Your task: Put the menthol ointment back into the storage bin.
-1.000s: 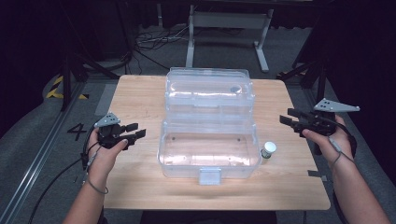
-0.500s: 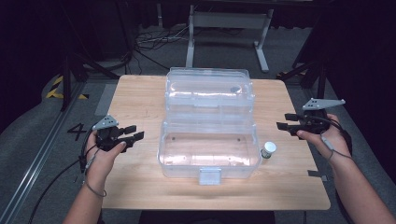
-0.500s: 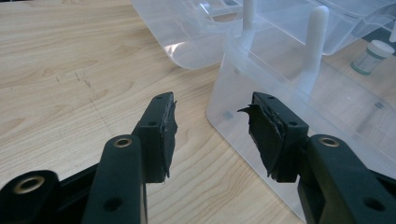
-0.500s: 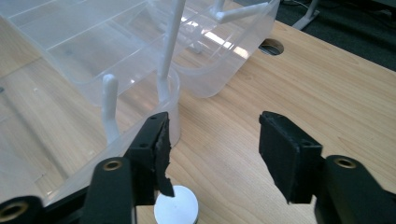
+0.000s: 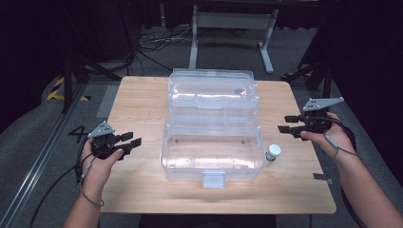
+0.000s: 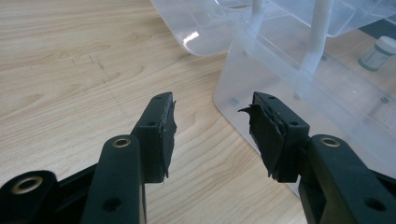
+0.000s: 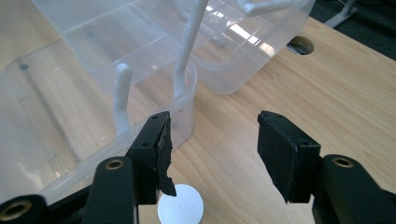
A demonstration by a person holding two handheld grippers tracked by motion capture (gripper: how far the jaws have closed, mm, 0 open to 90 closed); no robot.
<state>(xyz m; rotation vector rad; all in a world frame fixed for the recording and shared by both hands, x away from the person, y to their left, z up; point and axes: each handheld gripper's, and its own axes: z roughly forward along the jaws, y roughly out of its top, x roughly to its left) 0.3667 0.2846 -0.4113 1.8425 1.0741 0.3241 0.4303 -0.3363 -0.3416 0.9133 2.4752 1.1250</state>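
bottle (image 5: 273, 152): small, white-capped, upright on bench (image 5: 142, 109), just right of clear box (image 5: 212, 152)
handling: probably light, stiff, slick; take body below cap
right claw (image 5: 288, 124): open, empty
left claw (image 5: 131, 139): open, empty

Left gripper (image 5: 124, 141) and right gripper (image 5: 291, 124): matte black bodies, brass-ringed screw holes, frayed black pads on the jaws, grey three-cornered top plates, trailing black cables, cords looped round bare wrists.
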